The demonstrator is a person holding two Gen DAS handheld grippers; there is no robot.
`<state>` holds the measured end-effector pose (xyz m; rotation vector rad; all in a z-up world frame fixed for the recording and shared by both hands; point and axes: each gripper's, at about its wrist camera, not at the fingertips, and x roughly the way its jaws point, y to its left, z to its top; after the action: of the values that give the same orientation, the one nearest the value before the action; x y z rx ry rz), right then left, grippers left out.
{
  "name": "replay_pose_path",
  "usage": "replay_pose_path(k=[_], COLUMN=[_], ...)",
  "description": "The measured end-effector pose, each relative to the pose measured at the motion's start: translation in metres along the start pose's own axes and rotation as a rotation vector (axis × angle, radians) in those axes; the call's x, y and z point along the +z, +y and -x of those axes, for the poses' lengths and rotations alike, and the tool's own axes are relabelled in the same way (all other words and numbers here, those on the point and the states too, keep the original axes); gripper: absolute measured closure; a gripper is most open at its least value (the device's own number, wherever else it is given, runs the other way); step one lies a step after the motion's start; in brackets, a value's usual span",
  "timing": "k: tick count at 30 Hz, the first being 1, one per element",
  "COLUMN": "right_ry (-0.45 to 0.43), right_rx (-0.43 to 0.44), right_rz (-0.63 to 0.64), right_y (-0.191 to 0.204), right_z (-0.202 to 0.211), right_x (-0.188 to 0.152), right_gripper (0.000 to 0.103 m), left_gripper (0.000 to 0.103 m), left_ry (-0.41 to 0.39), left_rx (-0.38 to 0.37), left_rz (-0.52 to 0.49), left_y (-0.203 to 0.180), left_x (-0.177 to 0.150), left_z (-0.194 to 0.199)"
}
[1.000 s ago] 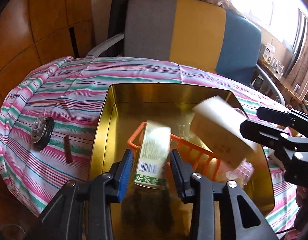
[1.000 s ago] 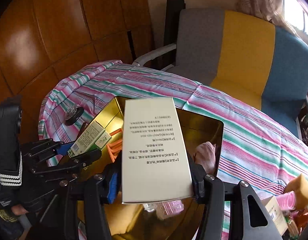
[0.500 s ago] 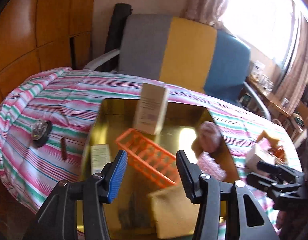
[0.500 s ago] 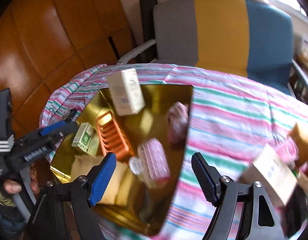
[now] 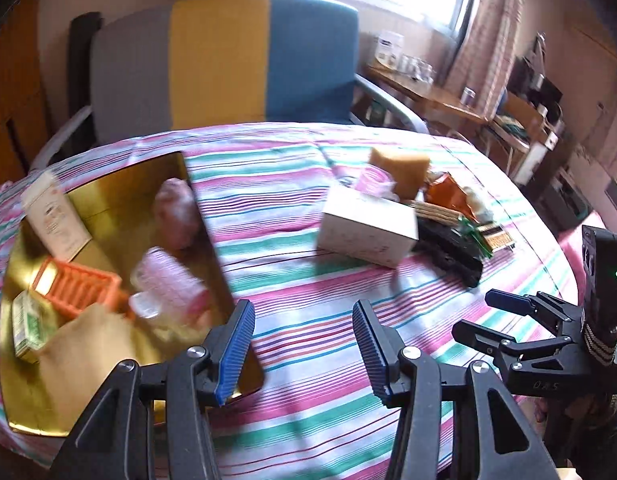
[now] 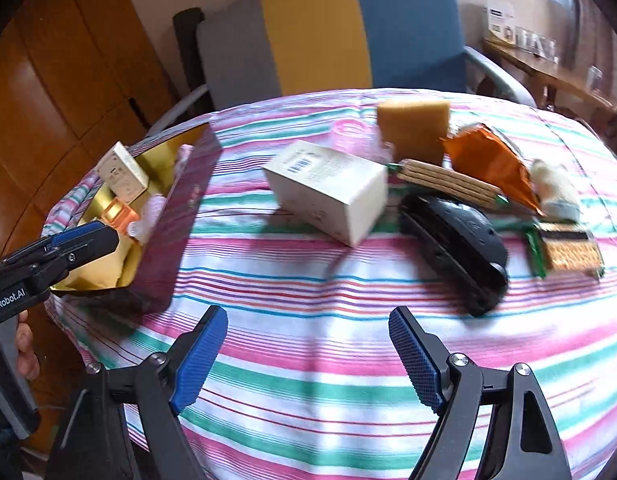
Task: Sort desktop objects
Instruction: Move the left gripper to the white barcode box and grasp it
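- Left gripper (image 5: 304, 344) was released, empty, beside the gold tin (image 5: 108, 196).
- Right gripper (image 6: 308, 356) was released, empty, near the white box (image 6: 328, 192) on the striped cloth (image 6: 308, 292).

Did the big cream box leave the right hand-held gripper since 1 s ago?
Yes. It left the right hand-held gripper, now open, and stands in the gold tin at its far corner: cream box.
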<state>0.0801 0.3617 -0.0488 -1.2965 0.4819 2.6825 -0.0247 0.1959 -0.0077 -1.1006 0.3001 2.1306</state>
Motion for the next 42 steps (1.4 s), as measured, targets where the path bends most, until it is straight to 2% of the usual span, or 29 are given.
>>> replay_pose_path(k=[6, 9, 14, 19, 22, 27, 30, 33, 36, 37, 39, 42], right_ry=[-0.012, -0.039, -0.082, -0.071, -0.052, 0.036, 0.099, 0.132, 0.123, 0.112, 0.081, 0.047], right_rx=[-0.048, -0.003, 0.076, 0.129, 0.146, 0.178, 0.256, 0.429, 0.54, 0.546, 0.499, 0.348], right_rz=[-0.078, -0.078, 0.087, 0.217, 0.247, 0.232, 0.19, 0.138, 0.079, 0.057, 0.023, -0.01], right_y=[-0.051, -0.059, -0.04, -0.023, -0.019, -0.014, -0.006, 0.007, 0.016, 0.015, 0.007, -0.013], right_z=[0.005, 0.009, 0.005, -0.015, -0.032, -0.069, -0.078, -0.067, -0.051, -0.045, -0.032, -0.017], right_x=[-0.015, -0.012, 0.014, 0.054, 0.079, 0.101, 0.095, 0.081, 0.064, 0.057, 0.044, 0.027], right_gripper=[0.018, 0.018, 0.018, 0.018, 0.018, 0.018, 0.017, 0.017, 0.015, 0.014, 0.013, 0.01], left_gripper=[0.051, 0.051, 0.051, 0.051, 0.051, 0.051, 0.051, 0.051, 0.051, 0.051, 0.051, 0.051], left_ry=[0.011, 0.035, 0.07, 0.137, 0.162, 0.183, 0.17, 0.158, 0.146, 0.142, 0.134, 0.1], left_rx=[-0.037, -0.051, -0.055, -0.119, -0.15, -0.179, -0.17, -0.145, -0.121, -0.112, -0.096, -0.079], left_rz=[-0.04, -0.004, -0.026, -0.091, -0.105, -0.053, -0.036, -0.035, -0.035, -0.034, -0.034, -0.06], left_y=[-0.032, -0.032, -0.031, -0.031, -0.031, -0.021, -0.018, -0.02, -0.023, -0.024, -0.025, -0.034], left_x=[0.029, 0.033, -0.002, -0.045, -0.065, -0.083, -0.082, -0.077, -0.073, -0.071, -0.068, -0.047], left_z=[-0.018, -0.03, -0.036, -0.035, -0.034, -0.033, -0.029, -0.027, -0.024, -0.023, -0.022, -0.021])
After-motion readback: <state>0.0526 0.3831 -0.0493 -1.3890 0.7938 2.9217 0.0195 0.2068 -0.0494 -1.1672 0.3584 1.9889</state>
